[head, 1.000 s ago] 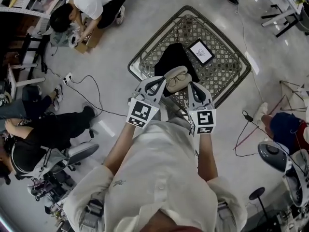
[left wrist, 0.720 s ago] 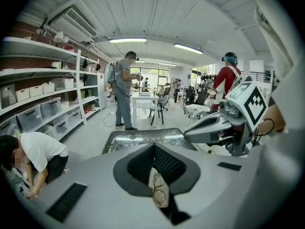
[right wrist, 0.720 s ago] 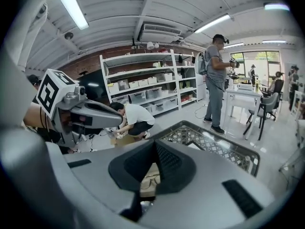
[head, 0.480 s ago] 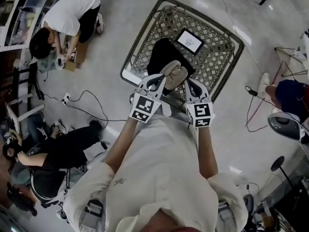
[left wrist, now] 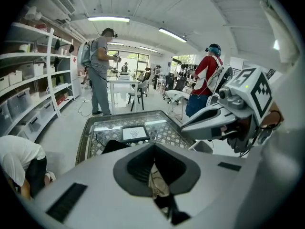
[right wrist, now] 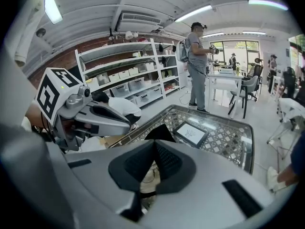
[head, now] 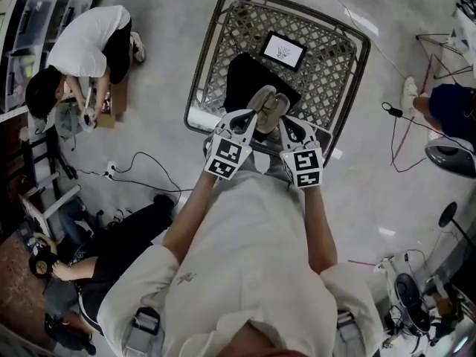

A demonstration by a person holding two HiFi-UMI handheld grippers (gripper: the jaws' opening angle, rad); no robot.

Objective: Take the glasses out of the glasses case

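A big glass table (head: 338, 69) with a criss-cross metal pattern holds a flat black cloth (head: 244, 80). Over the cloth, the left gripper (head: 251, 122) and right gripper (head: 287, 126) each pinch one side of the open beige oval glasses case (head: 268, 108), jaws almost together.

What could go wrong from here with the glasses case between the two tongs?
1. The left tongs and right tongs seem to pinch only thin edges of the glasses case. If one slips, the case may drop onto the black cloth or the glass table.
2. The case looks partly open, so tilting it could spill its contents.
3. Pulling the halves apart too hard might strain the hinge.
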